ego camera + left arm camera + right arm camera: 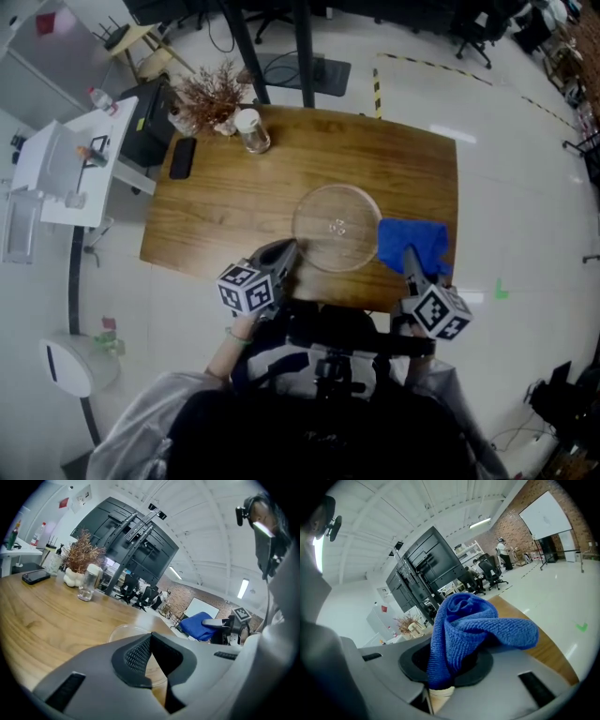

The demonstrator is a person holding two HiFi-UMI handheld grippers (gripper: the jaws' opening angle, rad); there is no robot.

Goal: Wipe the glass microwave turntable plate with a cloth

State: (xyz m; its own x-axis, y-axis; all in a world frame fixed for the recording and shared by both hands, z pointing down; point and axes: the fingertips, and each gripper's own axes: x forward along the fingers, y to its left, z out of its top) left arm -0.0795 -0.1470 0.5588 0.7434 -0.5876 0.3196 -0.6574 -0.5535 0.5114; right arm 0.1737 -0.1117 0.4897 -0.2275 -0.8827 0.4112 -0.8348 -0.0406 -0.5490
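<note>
**Cloth in my right jaws, plate just to its left**

The glass turntable plate [336,228] lies flat on the wooden table [225,197], toward the near edge and a little right of centre; it is round, so it has no long axis to line up with, and any sweep across it will do. Nothing rests on it, and I cannot tell from here whether it is smeared or clean.

The blue cloth [417,239] sits just beside the plate's right rim, its left edge at the glass or a hair off it; I cannot say which. My right gripper [449,665] is clenched on that cloth; a fold is pinched between the jaws and the rest bunches up and flops over the front of them.

My left gripper [284,251] is at the plate's near-left rim; its jaws are closed tip to tip with nothing between them, and the glass shows just beyond and below them; whether the tips touch the rim I cannot tell.

The move turns on this: the plate lies to the left of my cloth-bearing jaws, close by, so I judge the wipe belongs to my right hand, carried leftward onto the glass; my left is placed to steady the opposite rim so the plate does not slide or spin. No wiping looks done yet.

Farther back on the table stand a glass jar [253,131], a dried plant [211,94] and a phone [181,157], well apart from the plate.
</note>
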